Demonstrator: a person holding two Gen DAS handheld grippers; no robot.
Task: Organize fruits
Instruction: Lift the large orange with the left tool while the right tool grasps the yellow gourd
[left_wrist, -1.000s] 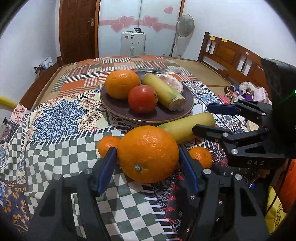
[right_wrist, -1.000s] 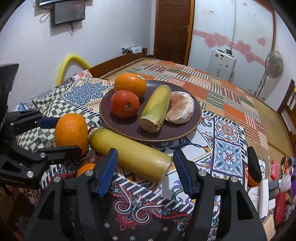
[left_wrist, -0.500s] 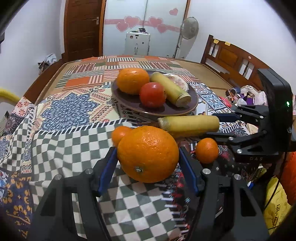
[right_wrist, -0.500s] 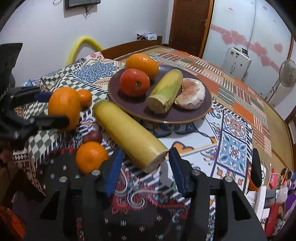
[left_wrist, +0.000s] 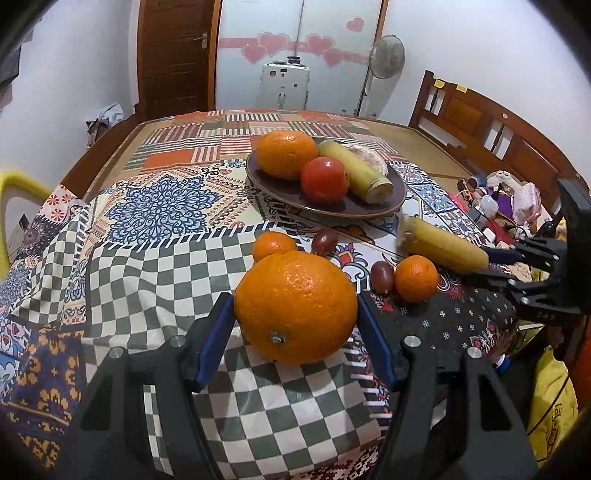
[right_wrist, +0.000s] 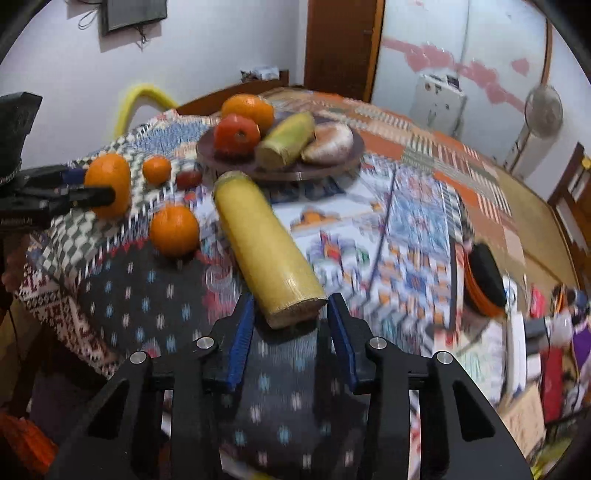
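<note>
My left gripper (left_wrist: 295, 304) is shut on a large orange (left_wrist: 295, 306), held just above the checked cloth; the same orange (right_wrist: 109, 186) shows at the left of the right wrist view. My right gripper (right_wrist: 291, 302) has the cut end of a yellow cane piece (right_wrist: 266, 243) between its blue pads, and its jaws are closing on it. From the left wrist view the cane piece (left_wrist: 443, 243) sticks out leftward from the right gripper (left_wrist: 491, 264). The brown plate (left_wrist: 332, 214) carries an orange (left_wrist: 286, 155), a red fruit (left_wrist: 325, 179), a second cane piece (left_wrist: 354, 170) and a pale round item.
Two small mandarins (left_wrist: 415, 278) (left_wrist: 273, 245) and two dark red fruits (left_wrist: 325, 242) (left_wrist: 382, 277) lie on the cloth before the plate. The table edge runs close on the right, with clutter (left_wrist: 498, 199) and a black-and-orange object (right_wrist: 484, 277) beyond. A wooden bench stands behind.
The right gripper's jaws have narrowed around the cane piece's end, and the piece has shifted right, away from the plate. The left gripper still holds the large orange and has drawn back slightly.
</note>
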